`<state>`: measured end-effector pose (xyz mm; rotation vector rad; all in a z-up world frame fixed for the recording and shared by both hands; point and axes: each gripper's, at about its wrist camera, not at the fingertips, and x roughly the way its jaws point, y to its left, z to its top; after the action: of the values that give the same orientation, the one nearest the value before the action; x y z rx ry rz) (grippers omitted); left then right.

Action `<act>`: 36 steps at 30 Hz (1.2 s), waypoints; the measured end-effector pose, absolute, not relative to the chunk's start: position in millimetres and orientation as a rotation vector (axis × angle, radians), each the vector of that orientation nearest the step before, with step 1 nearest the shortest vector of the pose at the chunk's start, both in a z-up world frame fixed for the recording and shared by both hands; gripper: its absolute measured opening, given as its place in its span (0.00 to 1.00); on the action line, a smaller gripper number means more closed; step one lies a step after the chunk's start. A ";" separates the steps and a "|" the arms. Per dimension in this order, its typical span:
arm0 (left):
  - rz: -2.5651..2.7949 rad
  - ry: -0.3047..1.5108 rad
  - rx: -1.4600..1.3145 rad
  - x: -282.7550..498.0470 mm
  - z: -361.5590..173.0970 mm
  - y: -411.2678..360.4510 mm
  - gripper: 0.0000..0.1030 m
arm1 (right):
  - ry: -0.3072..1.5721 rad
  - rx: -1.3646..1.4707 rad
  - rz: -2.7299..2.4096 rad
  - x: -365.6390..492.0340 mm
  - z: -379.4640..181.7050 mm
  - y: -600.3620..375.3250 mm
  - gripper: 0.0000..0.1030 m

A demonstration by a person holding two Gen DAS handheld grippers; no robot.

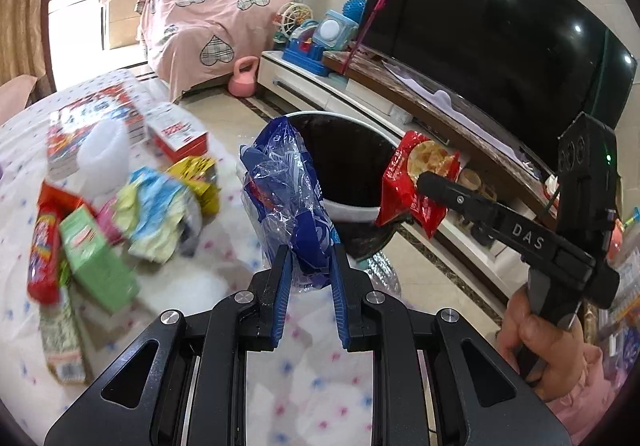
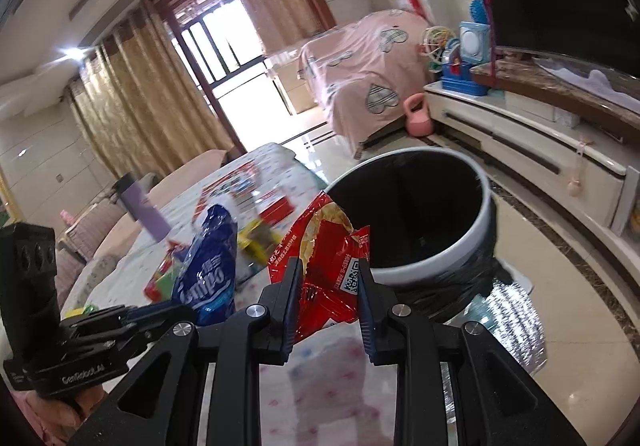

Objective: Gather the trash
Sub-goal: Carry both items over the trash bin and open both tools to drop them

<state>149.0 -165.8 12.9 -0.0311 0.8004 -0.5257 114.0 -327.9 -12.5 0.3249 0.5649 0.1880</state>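
Left wrist view shows a table (image 1: 208,286) in a white cloth with small coloured dots, still strewn with loose packets (image 1: 160,206) and boxes. Just past its edge on the tiled floor stands a round white trash bin (image 1: 352,212) with a dark liner, mouth open.

Judging by this, the step in hand is carrying two pieces of trash to the bin. To do it well, each wrapper should be brought fully over the dark opening, clear of the rim, before the jaws let go; both are light and floppy and could drift onto the floor or catch on the edge.

Left gripper (image 1: 310,266) has its jaws drawn narrow, pinching a crumpled blue and clear plastic wrapper (image 1: 292,198), which stands up in front of the bin's near rim. Right gripper (image 2: 330,278), held in a hand (image 1: 548,346), is likewise narrow, clamped on a red snack packet (image 2: 324,258) near the bin's rim.
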 end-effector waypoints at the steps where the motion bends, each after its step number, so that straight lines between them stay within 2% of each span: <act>1: -0.529 0.802 -0.025 153.9 13.7 -170.5 0.18 | 0.565 0.325 0.182 118.7 -11.7 -332.5 0.25; 21: -0.560 0.865 0.033 234.3 3.4 -241.3 0.18 | 0.647 0.261 0.125 197.4 -13.3 -381.9 0.27; 24: -0.554 0.879 0.039 239.6 -0.9 -244.9 0.23 | 0.659 0.258 0.122 206.6 -14.7 -386.4 0.29; 26: -0.548 0.880 0.046 242.8 -2.5 -247.7 0.35 | 0.668 0.254 0.120 211.8 -16.3 -388.2 0.30; 27: -0.544 0.878 0.050 242.9 -3.0 -247.6 0.37 | 0.674 0.248 0.117 214.5 -17.5 -388.7 0.32; 28: -0.536 0.878 0.054 242.4 -3.2 -247.3 0.45 | 0.678 0.247 0.115 217.6 -18.6 -390.8 0.39; 29: -0.530 0.875 0.054 240.9 -2.9 -245.7 0.49 | 0.682 0.251 0.115 219.2 -19.3 -391.4 0.44; 31: -0.532 0.866 0.049 238.1 -0.9 -241.7 0.49 | 0.686 0.267 0.119 220.2 -21.0 -393.7 0.61; 36: -0.509 0.839 0.021 223.2 6.4 -223.0 0.58 | 0.660 0.298 0.120 208.9 -17.9 -396.1 0.66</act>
<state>223.2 -223.0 6.4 0.0212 0.8391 -0.5094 208.9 -396.1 -17.9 0.2981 0.6603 0.1196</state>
